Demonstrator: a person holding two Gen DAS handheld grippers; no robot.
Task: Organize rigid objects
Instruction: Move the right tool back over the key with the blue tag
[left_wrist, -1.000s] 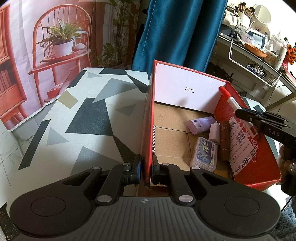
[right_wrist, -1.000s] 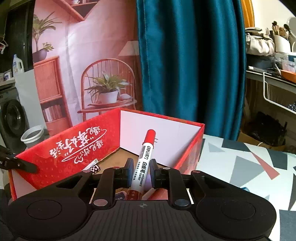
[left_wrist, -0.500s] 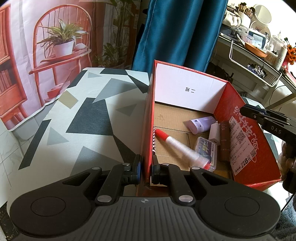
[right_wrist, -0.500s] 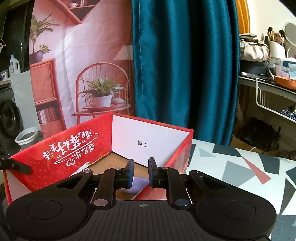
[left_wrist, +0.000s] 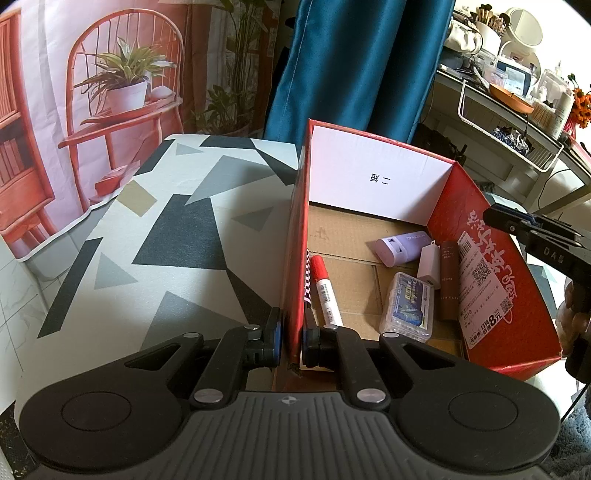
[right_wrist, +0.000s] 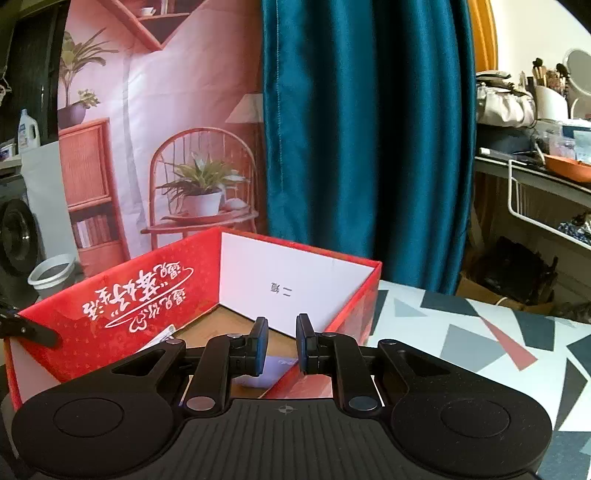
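Left gripper (left_wrist: 292, 334): clamped on the near left wall of the red box (left_wrist: 295, 236).
Right gripper (right_wrist: 279, 345): jaws parted, nothing held, above the box's right rim.
Marker (left_wrist: 325, 291): lying on the box floor beside the left wall.
Handling: judged light, stiff, smooth; best gripped mid-barrel, across its width.

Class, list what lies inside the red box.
Inside the red box: red-capped marker, lilac tube, white adapter, brown tube, clear case. Its near end is hidden behind the left gripper.
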